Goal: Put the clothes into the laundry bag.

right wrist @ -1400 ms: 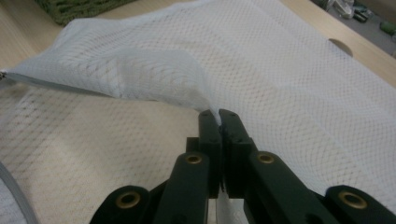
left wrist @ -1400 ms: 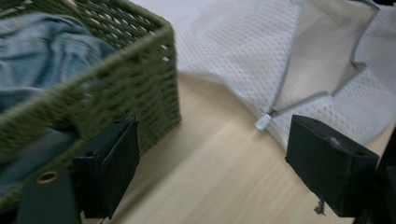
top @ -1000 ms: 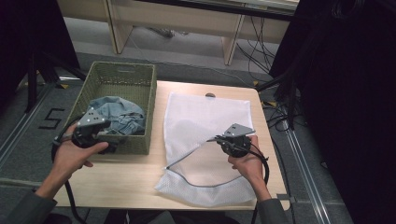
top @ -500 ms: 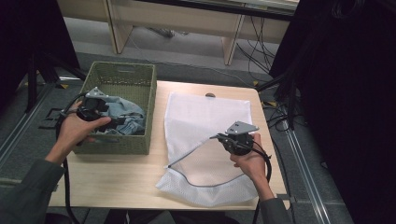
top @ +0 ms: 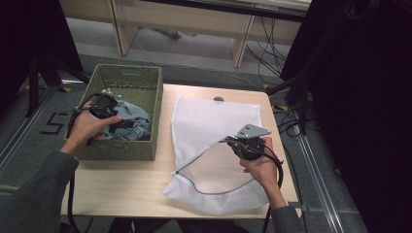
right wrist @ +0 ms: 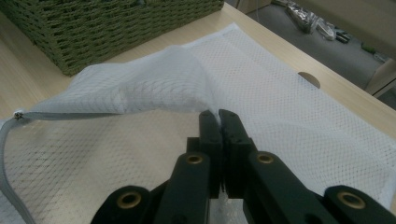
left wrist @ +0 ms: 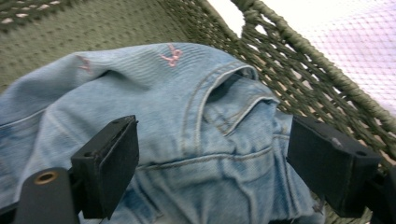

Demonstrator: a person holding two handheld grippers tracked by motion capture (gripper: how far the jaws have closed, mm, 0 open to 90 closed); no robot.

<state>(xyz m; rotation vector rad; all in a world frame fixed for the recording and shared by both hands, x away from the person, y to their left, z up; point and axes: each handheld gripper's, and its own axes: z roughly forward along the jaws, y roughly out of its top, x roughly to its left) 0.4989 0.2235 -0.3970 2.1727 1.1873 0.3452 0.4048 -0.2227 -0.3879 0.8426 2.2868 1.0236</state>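
Jeans (left wrist: 201,140) in basket (left wrist: 299,70), between spread left gripper (left wrist: 212,168) jaws.

A crumpled pair of light blue jeans (left wrist: 187,140), with small pink stitching on the denim, lies bunched inside the green woven basket (top: 145,111) at the table's left. Just beside the basket, a white mesh laundry bag (top: 214,121) lies on the wooden tabletop, its grey-zippered upper layer lifted so the mouth gapes.
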